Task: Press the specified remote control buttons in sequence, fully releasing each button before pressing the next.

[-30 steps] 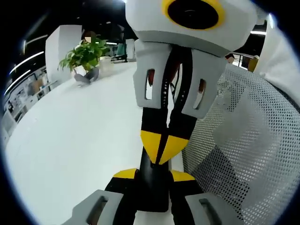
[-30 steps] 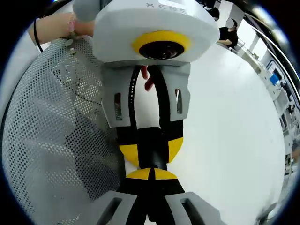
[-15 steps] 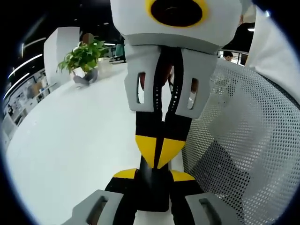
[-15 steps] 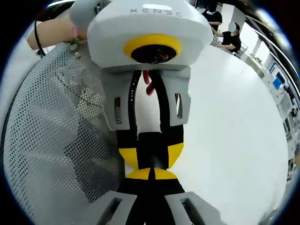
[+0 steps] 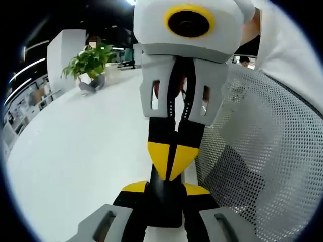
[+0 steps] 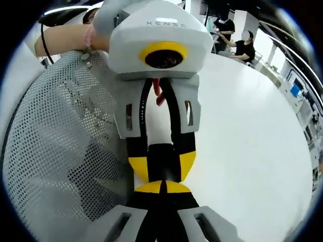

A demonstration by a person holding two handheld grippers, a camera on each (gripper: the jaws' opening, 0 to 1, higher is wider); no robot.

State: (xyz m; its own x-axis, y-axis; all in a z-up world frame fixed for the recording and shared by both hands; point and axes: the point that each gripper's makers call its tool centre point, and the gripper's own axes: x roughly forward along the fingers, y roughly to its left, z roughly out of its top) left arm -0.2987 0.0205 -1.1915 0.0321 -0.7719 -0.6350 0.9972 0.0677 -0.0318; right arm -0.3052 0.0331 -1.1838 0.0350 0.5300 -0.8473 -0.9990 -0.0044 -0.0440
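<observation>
Currently itemised: one black remote control (image 5: 164, 204), clamped in the left hand-held gripper (image 5: 164, 190); the right hand-held gripper (image 5: 171, 160), jaws pinched together, tips against the remote's upper end. One white table (image 5: 75, 151). One white mesh screen (image 5: 262, 166) beside the remote. One potted plant (image 5: 91, 60) beyond, office room behind.

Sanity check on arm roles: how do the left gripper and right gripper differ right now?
1. Jaws: the left gripper has its jaws held apart by the black remote clamped between them; the right gripper has its jaws closed together on nothing.
2. Role: the left gripper holds the remote, while the right gripper's joined tips point down at the remote's face, seemingly touching it.

Shared: yellow tips, black fingers, pale grey bodies, facing each other over the white table.
</observation>
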